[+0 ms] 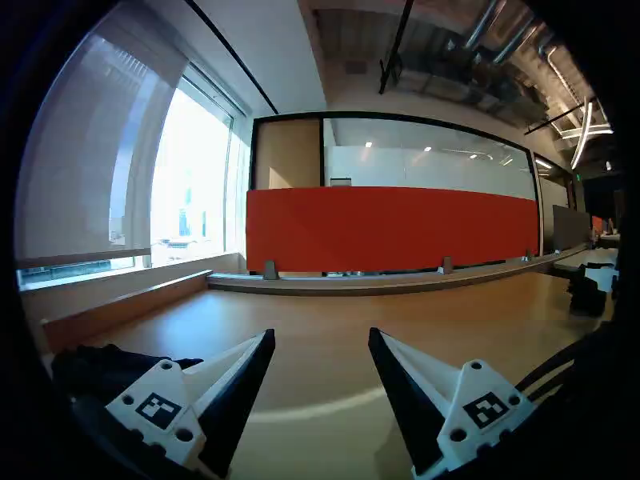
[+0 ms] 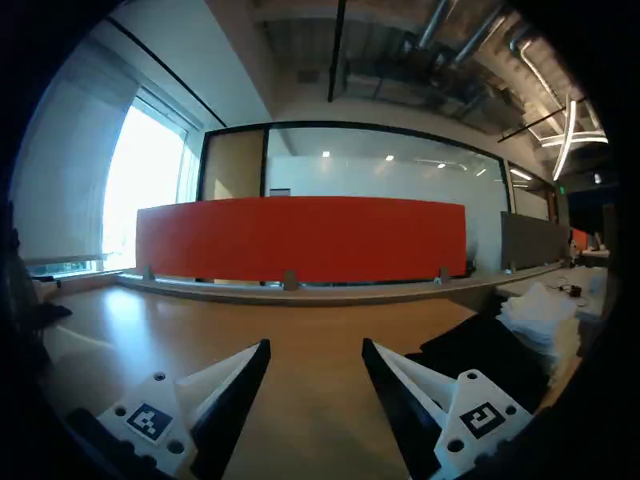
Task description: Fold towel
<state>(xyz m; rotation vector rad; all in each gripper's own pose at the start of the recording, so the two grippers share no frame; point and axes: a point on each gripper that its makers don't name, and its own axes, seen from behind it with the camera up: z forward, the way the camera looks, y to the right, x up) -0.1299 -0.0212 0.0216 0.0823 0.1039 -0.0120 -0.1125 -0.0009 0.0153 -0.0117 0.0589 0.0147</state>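
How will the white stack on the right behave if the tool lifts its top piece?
Probably floppy: the white stack has soft, uneven edges, like folded cloth. Piled high and loosely, it may slump if pushed.

Left gripper view is riding low over the wooden table (image 1: 336, 320), looking level past the left gripper (image 1: 320, 332) toward the red divider (image 1: 392, 228) (window (image 1: 192, 192) falling at its left). Right gripper view is sitting at a like height behind the right gripper (image 2: 315, 343), facing the same divider. Both are sharing table, divider, window and glass wall (image 1: 424, 156).
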